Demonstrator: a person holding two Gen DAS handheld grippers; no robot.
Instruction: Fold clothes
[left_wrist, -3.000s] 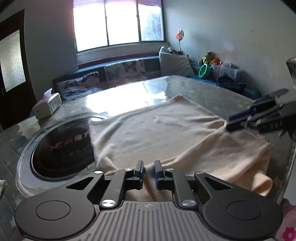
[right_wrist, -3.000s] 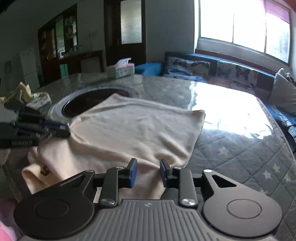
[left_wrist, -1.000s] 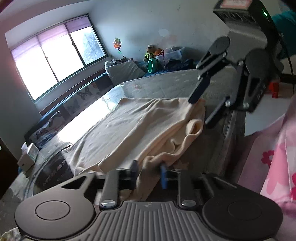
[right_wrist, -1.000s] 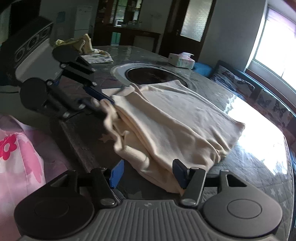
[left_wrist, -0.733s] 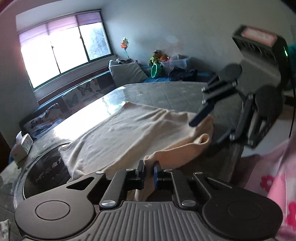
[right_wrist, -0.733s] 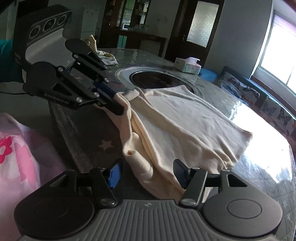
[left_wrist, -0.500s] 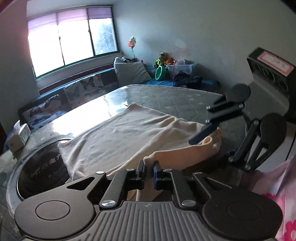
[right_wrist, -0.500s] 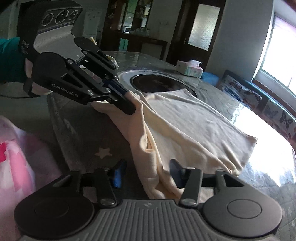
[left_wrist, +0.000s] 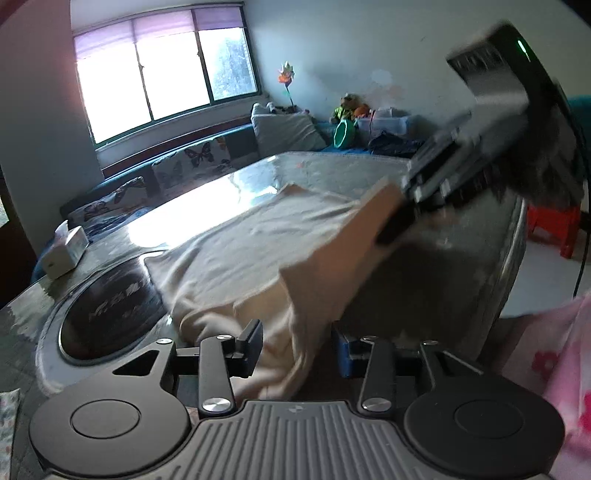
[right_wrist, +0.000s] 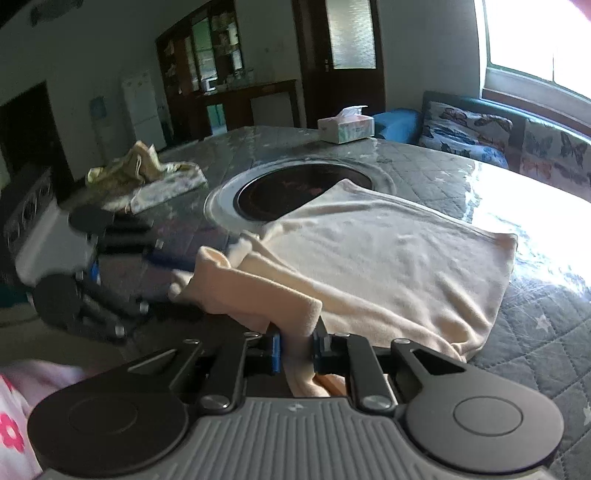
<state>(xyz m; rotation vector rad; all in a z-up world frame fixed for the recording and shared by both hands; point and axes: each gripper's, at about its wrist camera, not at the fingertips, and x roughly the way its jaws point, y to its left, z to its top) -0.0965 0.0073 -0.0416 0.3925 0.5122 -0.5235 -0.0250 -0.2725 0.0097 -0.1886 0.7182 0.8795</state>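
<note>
A cream garment (left_wrist: 258, 243) lies spread on the grey quilted table (right_wrist: 535, 332), partly over a round black hotplate (left_wrist: 110, 306). It also shows in the right wrist view (right_wrist: 388, 251). My left gripper (left_wrist: 297, 345) is open, its jaws wide apart, with a fold of the cloth lying loose between them. My right gripper (right_wrist: 297, 347) is shut on the garment's near edge and lifts it off the table. The right gripper shows blurred in the left wrist view (left_wrist: 399, 225), and the left gripper shows in the right wrist view (right_wrist: 177, 264).
A tissue box (right_wrist: 345, 127) stands beyond the hotplate (right_wrist: 303, 194). A crumpled yellow cloth (right_wrist: 129, 168) lies on the table's far left. A butterfly-print sofa (left_wrist: 184, 166) runs under the window. A red stool (left_wrist: 550, 229) stands on the floor. Pink floral clothing (left_wrist: 554, 369) is close at the right.
My left gripper has opened and let go of the garment. My right gripper has closed on the garment's edge and raised it.
</note>
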